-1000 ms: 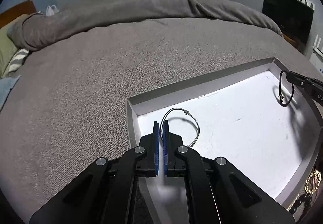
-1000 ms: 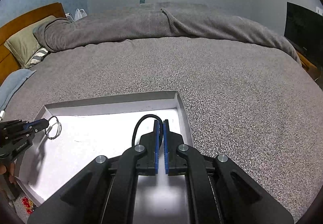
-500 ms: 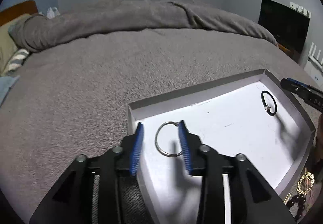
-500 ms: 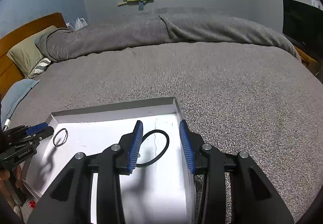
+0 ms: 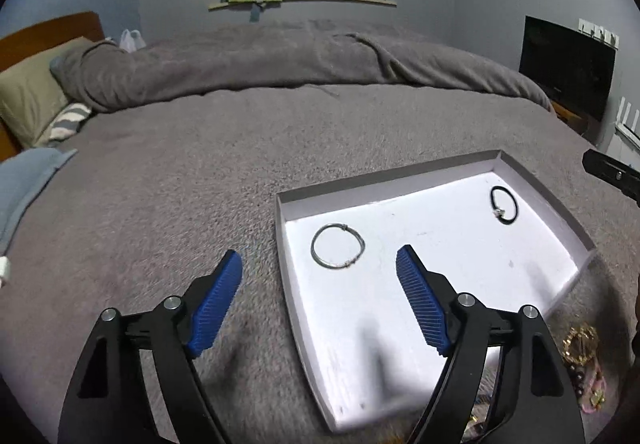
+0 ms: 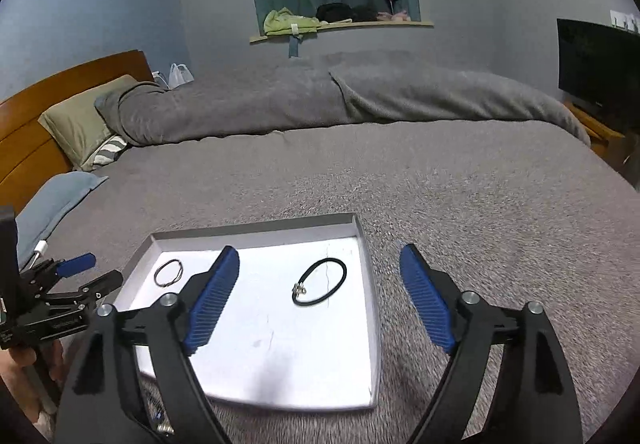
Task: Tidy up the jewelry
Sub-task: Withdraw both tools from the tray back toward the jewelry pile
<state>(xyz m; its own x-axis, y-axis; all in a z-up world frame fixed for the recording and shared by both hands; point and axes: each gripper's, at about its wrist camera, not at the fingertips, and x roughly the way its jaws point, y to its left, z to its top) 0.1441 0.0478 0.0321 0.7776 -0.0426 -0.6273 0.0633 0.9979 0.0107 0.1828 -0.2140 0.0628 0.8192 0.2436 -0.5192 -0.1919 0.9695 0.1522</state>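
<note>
A shallow white tray (image 5: 460,163) lies on the grey bed cover; it also shows in the right wrist view (image 6: 256,230). A silver wire bangle (image 5: 337,246) lies flat in its left part, also seen in the right wrist view (image 6: 168,272). A black cord bracelet (image 5: 503,204) lies in its right part, also in the right wrist view (image 6: 319,281). My left gripper (image 5: 320,300) is open and empty, raised just short of the bangle. My right gripper (image 6: 320,300) is open and empty, raised short of the black bracelet.
A heap of gold and beaded jewelry (image 5: 580,360) lies on the cover by the tray's near right corner. The grey bed cover (image 5: 240,147) spreads all around. Pillows (image 6: 80,123) and a headboard are at far left, a TV (image 6: 596,71) at right.
Both grippers let go of their bracelets, opened wide and drew back upward. The silver bangle and the black bracelet now lie flat in the tray.
</note>
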